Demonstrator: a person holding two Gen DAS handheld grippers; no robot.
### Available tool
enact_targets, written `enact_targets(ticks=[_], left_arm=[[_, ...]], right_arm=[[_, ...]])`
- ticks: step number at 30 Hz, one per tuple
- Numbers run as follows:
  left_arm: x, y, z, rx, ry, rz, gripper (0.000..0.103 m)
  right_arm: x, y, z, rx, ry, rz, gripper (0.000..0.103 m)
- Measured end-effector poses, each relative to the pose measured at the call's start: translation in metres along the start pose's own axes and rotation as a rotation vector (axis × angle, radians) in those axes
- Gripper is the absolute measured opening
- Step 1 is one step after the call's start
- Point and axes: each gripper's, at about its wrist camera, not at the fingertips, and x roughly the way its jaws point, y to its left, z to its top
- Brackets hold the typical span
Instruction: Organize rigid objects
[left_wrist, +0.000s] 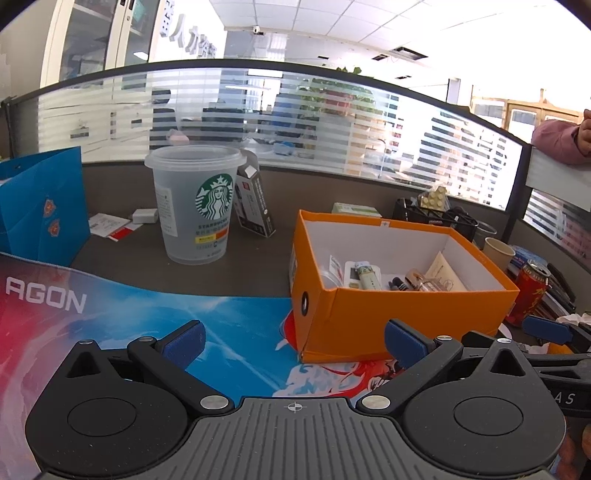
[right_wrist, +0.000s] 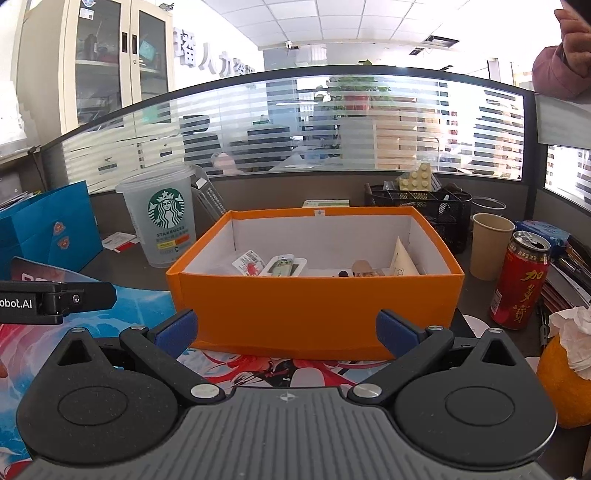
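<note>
- While both our tongs hang above the printed mat (left_wrist: 229, 325), each pair stands released with nothing between its blue pads.
- Our left tongs (left_wrist: 293, 343) sit near the orange box's (left_wrist: 406, 310) left corner; our right tongs (right_wrist: 286, 330) face the box's (right_wrist: 314, 299) near wall head-on.
- We see the box resting on the table (left_wrist: 184, 266), its near edge over the mat, open at the top.
- Inside it lie small rigid things: a white packaged item (right_wrist: 282, 266), a red-and-white sachet (right_wrist: 248, 264), a beige card (right_wrist: 402, 258) leaning at the right wall.
- Left of the box stands a clear Starbucks cup (right_wrist: 162, 221), upright, with a blue paper bag (right_wrist: 51, 229) farther left.
- Right of the box stand a paper cup (right_wrist: 491, 245) and a red can (right_wrist: 519, 280), with a black mesh organiser (right_wrist: 421, 206) behind.
</note>
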Motion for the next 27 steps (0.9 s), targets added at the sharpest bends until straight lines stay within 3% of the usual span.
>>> enact_targets(ticks=[27], left_arm=[[0.0031,-0.0083,-0.003,0.012,0.017,-0.014,0.103]], right_arm=[[0.0034,0.0019,-0.002,-0.015,0.015,0.002,0.103]])
